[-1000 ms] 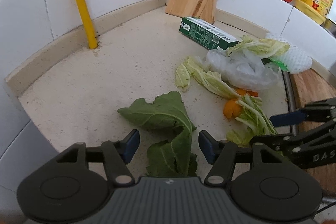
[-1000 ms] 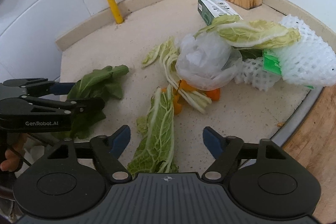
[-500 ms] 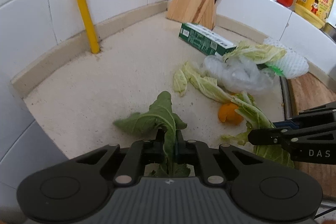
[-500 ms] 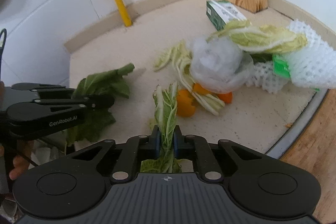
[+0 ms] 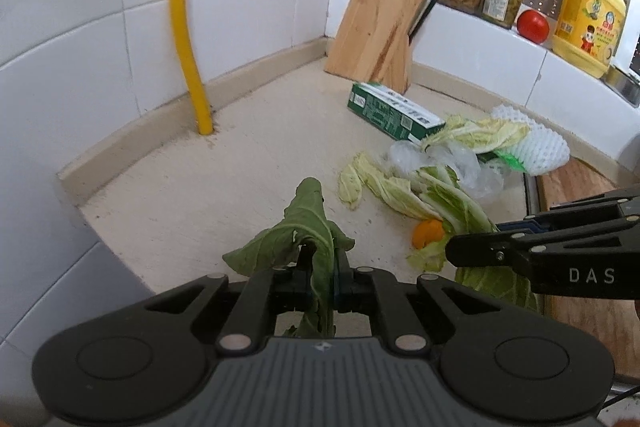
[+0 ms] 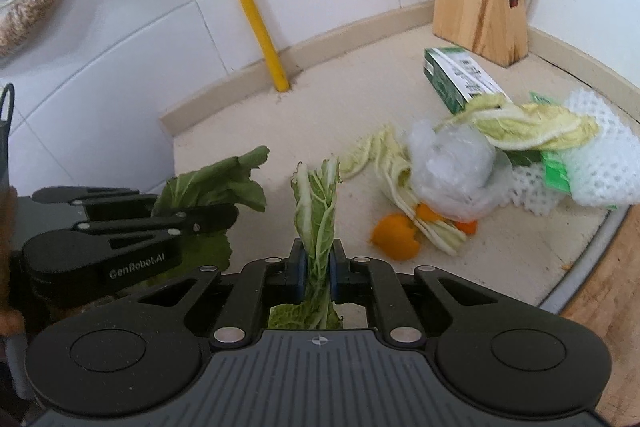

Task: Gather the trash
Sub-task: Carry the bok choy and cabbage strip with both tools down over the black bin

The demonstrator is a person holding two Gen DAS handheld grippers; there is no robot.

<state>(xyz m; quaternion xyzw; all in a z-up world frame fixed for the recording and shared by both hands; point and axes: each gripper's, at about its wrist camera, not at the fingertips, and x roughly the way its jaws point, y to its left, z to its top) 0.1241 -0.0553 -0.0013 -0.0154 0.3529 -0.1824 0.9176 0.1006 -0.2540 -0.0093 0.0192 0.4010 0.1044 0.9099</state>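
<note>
1. Writing: "GenRobot.AI" on the left gripper point(image 6: 234, 217) body; "DAS" on the right gripper point(image 5: 450, 251). Print on the green carton point(image 6: 460, 77) is unreadable.
2. Left jaws are clamped on a dark, crinkled leaf point(image 5: 308, 223), held clear of the worktop point(image 5: 240, 171).
3. Right jaws are clamped on a pale, ribbed cabbage leaf point(image 6: 316, 203), upright.
4. Remaining trash lies toward the worktop's right edge: orange peel point(image 6: 394, 237), crumpled clear bag point(image 6: 452, 171), white foam net point(image 6: 604, 155), more cabbage.
5. A wooden knife block point(image 5: 378, 31) stands in the back corner.
</note>
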